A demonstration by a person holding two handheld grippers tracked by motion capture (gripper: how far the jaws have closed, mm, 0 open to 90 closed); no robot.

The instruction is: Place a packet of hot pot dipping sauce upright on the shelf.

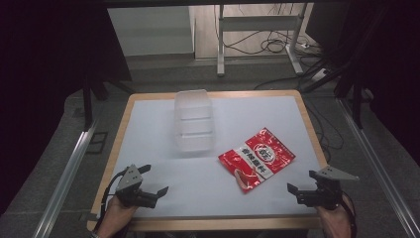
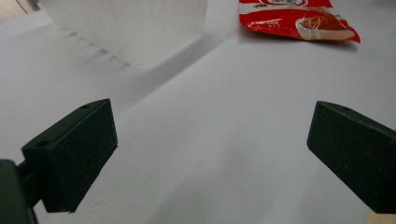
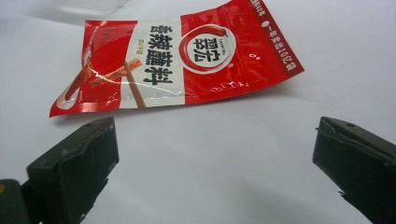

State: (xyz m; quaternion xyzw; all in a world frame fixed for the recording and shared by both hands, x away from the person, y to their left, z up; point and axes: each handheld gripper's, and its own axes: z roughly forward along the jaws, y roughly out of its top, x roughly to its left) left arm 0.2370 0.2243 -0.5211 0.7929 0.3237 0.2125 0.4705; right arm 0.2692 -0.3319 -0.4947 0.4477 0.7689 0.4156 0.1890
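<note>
A red and white snack packet (image 1: 256,159) lies flat on the white table (image 1: 198,198), right of the middle. A clear plastic container (image 1: 194,126) stands behind the centre, its long side running away from me. My left gripper (image 1: 154,179) rests near the front left edge, open, with nothing between its jaws. My right gripper (image 1: 303,182) is at the front right, open and empty, just in front of the packet. The left gripper view looks over its open gripper (image 2: 210,149) to the container (image 2: 135,28) and the packet (image 2: 299,21). The right gripper (image 3: 212,163) faces the packet (image 3: 182,60) close ahead.
The table has a wooden rim (image 1: 121,129). Beyond its far edge stand metal frame legs (image 1: 220,44) and loose cables (image 1: 277,44) on the floor. Aluminium rails (image 1: 64,173) run along both sides of the table.
</note>
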